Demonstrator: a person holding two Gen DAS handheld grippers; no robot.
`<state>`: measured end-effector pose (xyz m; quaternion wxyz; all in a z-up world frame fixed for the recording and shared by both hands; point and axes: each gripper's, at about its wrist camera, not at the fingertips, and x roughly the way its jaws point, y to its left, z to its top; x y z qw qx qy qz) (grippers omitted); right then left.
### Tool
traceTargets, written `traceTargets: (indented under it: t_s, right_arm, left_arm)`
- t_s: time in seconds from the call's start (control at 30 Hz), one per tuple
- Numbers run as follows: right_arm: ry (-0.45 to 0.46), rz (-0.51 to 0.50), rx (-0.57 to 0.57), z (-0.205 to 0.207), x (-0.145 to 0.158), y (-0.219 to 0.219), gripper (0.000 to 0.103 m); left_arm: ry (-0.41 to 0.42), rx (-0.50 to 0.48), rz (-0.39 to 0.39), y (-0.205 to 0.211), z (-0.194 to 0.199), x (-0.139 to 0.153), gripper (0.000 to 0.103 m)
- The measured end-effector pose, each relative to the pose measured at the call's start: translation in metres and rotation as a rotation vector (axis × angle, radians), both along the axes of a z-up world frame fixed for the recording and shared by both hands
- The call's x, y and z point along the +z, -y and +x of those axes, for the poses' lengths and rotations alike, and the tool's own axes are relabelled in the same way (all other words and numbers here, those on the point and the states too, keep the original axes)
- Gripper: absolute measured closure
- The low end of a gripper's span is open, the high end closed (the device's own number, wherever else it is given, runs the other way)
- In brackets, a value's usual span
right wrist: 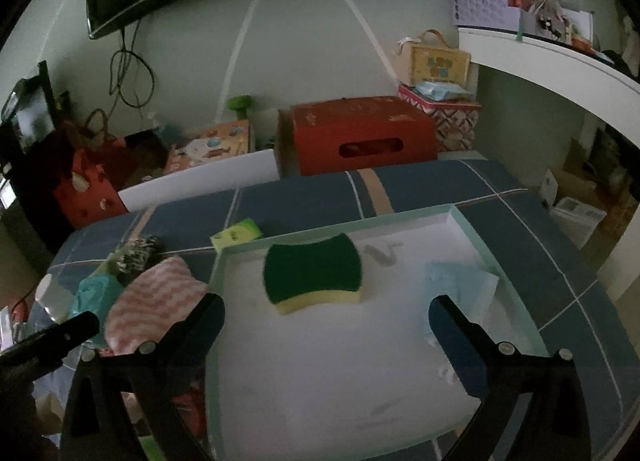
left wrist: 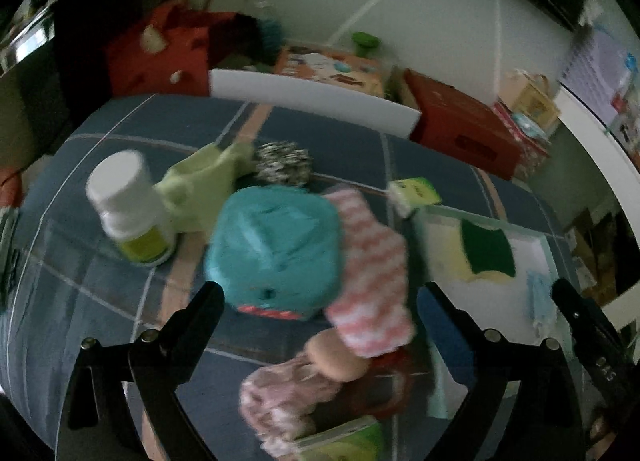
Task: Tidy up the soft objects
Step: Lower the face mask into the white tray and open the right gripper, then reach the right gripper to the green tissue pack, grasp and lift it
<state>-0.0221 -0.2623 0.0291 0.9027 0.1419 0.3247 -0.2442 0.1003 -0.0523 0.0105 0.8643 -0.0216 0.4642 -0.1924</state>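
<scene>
Both grippers stand with fingers wide apart, holding nothing. Left gripper [left wrist: 320, 301] hovers over the pile: teal cloth [left wrist: 276, 249] lies directly ahead between its fingers, pink striped cloth [left wrist: 372, 273] touching it on the right, its long axis running toward the camera. Right gripper [right wrist: 326, 313] hangs over the white tray [right wrist: 472, 229], which already holds 1 green sponge [right wrist: 312, 273]. Judgement: left hand is nearer the cloths; the tray lies to their right. Blue checked tablecloth [right wrist: 420, 181] covers the table; red box [right wrist: 360, 133] and clutter stand against the wall
</scene>
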Motion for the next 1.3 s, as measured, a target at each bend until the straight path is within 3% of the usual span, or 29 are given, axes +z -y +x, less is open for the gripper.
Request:
traceTargets:
  t_s: [0.4, 0.6, 0.77, 1.3]
  right_arm:
    - [0.046, 0.07, 0.089, -0.008, -0.004, -0.035, 0.0]
    - [0.009, 0.108, 0.151, -0.005, -0.015, -0.054, 0.0]
    - [-0.019, 0.082, 0.255, -0.004, -0.018, -0.079, 0.0]
    - [-0.187, 0.148, 0.451, 0.002, -0.05, -0.141, 0.0]
  left_arm:
    - [-0.043, 0.072, -0.024, -0.049, 0.0, -0.016, 0.006]
    - [-0.068, 0.069, -0.023, -0.057, -0.006, -0.026, 0.006]
    - [-0.092, 0.059, 0.004, -0.062, -0.012, -0.036, 0.006]
    - [-0.186, 0.067, 0.062, -0.09, -0.026, -0.055, 0.006]
